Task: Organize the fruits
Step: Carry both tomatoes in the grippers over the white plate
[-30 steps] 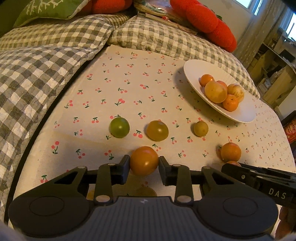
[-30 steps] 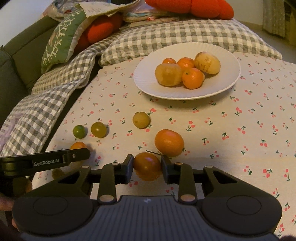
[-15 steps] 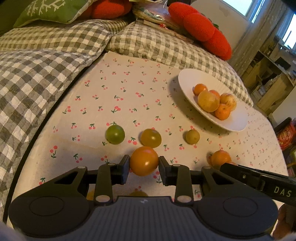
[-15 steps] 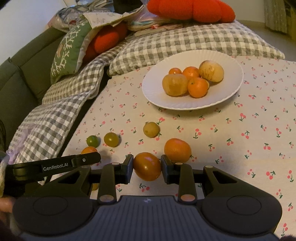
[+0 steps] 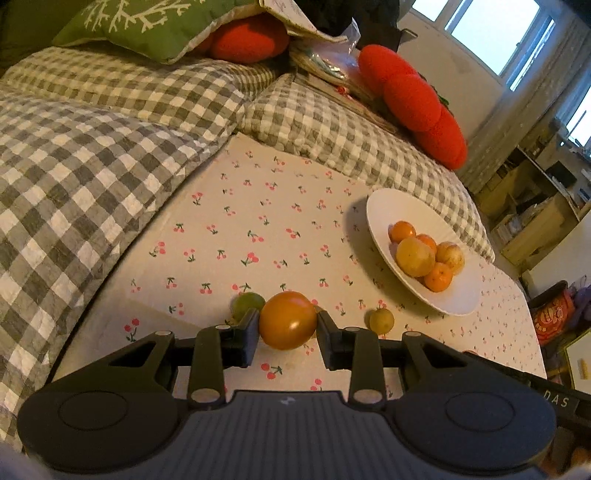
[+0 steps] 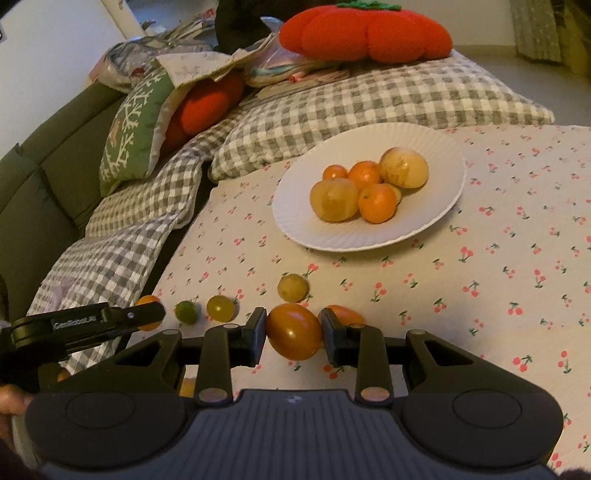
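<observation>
My left gripper (image 5: 287,334) is shut on an orange tomato (image 5: 288,319), held above the cherry-print cloth (image 5: 258,221). My right gripper (image 6: 293,338) is shut on a darker orange tomato (image 6: 293,330). A white plate (image 6: 439,155) with several oranges and yellow fruits lies ahead; in the left wrist view the plate (image 5: 467,301) is at the right. Loose on the cloth are a small yellow fruit (image 6: 293,287), a yellow-green tomato (image 6: 220,308), a green tomato (image 6: 185,312) and an orange fruit (image 6: 347,314) half hidden behind my right finger.
Grey checked cushions (image 5: 92,155) border the cloth on the left and at the back. Red pumpkin pillows (image 6: 365,31) and a green pillow (image 6: 136,122) lie beyond them. Shelves (image 5: 535,206) stand past the cloth's right edge.
Both grippers have risen from the cloth with their tomatoes still gripped. The left one moved more, so the loose tomatoes now sit low behind its fingers.
</observation>
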Motion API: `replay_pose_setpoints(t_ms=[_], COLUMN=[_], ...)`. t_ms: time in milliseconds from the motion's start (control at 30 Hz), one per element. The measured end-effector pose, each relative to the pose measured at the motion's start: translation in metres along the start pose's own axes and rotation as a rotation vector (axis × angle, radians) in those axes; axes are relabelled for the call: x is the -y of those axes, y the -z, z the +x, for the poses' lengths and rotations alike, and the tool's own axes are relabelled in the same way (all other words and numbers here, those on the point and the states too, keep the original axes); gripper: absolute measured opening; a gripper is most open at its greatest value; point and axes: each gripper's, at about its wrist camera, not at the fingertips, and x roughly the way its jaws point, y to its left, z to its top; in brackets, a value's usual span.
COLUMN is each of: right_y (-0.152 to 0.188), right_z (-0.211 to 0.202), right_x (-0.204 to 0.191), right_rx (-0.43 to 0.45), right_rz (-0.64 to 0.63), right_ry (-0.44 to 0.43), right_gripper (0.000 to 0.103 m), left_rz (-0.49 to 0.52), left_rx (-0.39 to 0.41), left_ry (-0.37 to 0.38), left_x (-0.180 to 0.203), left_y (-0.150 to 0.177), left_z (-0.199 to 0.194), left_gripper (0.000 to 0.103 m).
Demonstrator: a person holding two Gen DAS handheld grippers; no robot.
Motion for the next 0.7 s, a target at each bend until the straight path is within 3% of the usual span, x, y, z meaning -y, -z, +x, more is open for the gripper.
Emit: replay_pose_setpoints(t_ms=[333, 567, 700], right_y=[-0.018, -0.039, -0.047], right_z=[-0.015, -0.019, -0.014], right_x=[0.020, 0.049, 0.063], right_rx=[0.082, 0.179, 0.192], right_rz=[0.068, 0.136, 0.170], right_ry=[0.030, 0.155, 0.155], right_gripper=[0.029, 0.029, 0.029], left_rz=[0.006, 0.104, 0.147], left_rx=[0.032, 0.005, 0.013], left_ry=[0.019, 0.106, 0.124], left_x=[0.009, 0.058, 0.084], left_y=[-0.011, -0.020, -0.029], left_z=[0.001, 0.019, 0.034], left_gripper=[0.026, 0.027, 0.027])
